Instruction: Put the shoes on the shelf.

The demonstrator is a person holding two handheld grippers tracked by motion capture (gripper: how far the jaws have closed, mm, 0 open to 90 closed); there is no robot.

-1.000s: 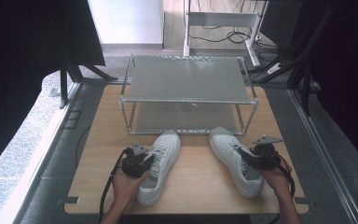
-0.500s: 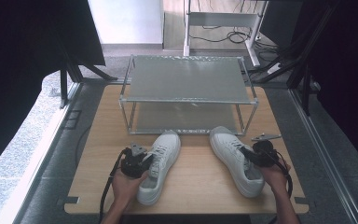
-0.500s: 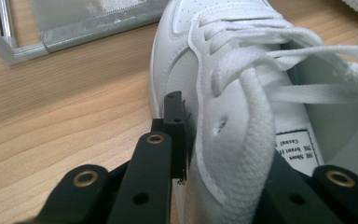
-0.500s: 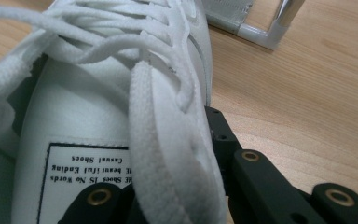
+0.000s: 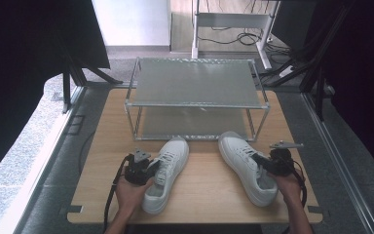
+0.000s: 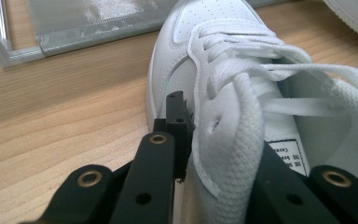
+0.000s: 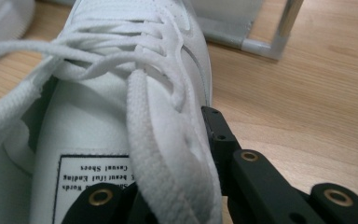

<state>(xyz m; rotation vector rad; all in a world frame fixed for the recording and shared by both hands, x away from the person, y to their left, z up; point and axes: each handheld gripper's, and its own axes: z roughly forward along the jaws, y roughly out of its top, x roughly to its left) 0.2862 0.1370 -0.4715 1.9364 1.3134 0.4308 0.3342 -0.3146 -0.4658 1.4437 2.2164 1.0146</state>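
White low-top sneakers with white laces lay as a pair on the pale wooden surface [image 5: 102,146], toes toward the two-tier metal-framed rack with grey shelves [image 5: 195,87] and heels toward the person. The left sneaker [image 5: 163,170] lay in front of the rack's left half, its toe just short of the lower shelf; the right sneaker [image 5: 246,165] lay in front of the right half, angled slightly outward.

As a judgement, the work looked to be at its gripping stage: both shoes had been taken hold of but neither had left the surface, and both shelves of the rack were bare. Lifting each shoe and setting it on a shelf seemed to be what remained.

The left gripper [image 5: 152,168] had just been closing its jaws, and in the left gripper view they pinched the outer side wall of the left sneaker [image 6: 223,93] near the collar, one jaw outside against the leather, the other inside the opening. The right gripper [image 5: 259,160] had likewise just been closing its jaws, and the right gripper view showed them clamped on the outer collar wall of the right sneaker [image 7: 121,93], one jaw outside, one under the padded edge. Each hand rested low at the shoe's outer flank.
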